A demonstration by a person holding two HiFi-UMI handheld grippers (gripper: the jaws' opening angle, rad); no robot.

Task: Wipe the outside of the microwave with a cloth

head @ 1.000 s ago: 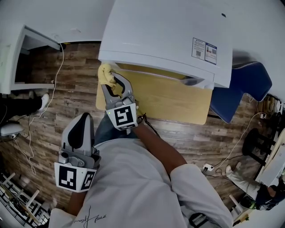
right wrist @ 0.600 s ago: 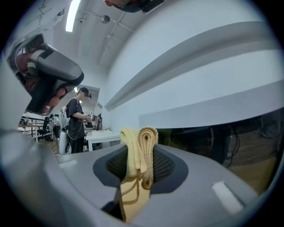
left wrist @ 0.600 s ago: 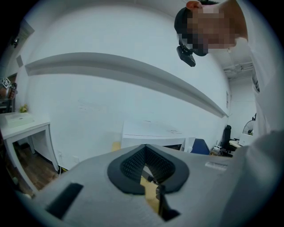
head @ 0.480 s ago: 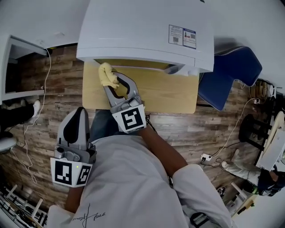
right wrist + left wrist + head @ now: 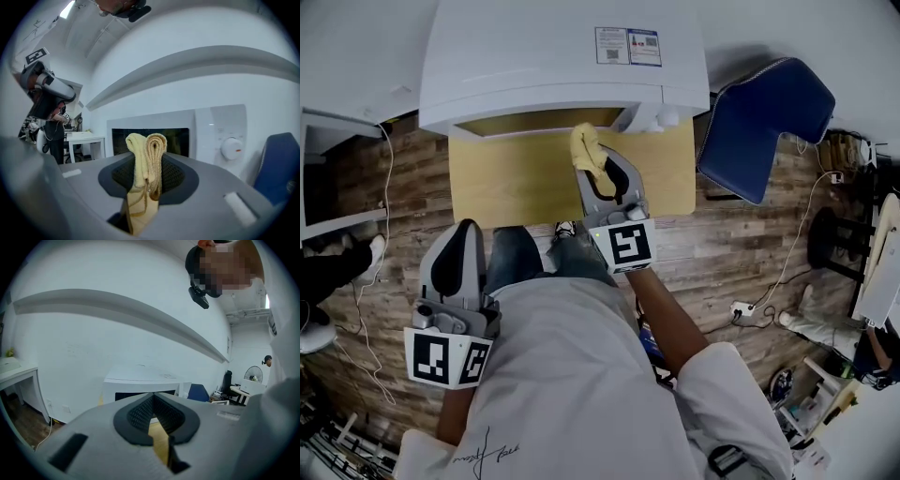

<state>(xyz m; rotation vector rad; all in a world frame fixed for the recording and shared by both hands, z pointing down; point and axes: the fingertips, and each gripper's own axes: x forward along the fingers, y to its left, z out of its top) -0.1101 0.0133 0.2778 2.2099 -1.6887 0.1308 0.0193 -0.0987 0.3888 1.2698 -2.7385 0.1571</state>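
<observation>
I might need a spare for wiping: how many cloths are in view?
1. The yellow cloth is clamped in the right gripper, in front of the microwave door. Others may lie out of view.

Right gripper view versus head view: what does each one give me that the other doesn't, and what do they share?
Only the right gripper view: the dark door window of the microwave seen face on, and the jaws closed on the folded cloth. Only the head view: the label on the microwave's top, and the left gripper held low at the person's side, away from the microwave. Both: the microwave, the right gripper holding the yellow cloth in front of it, and the blue chair.
</observation>
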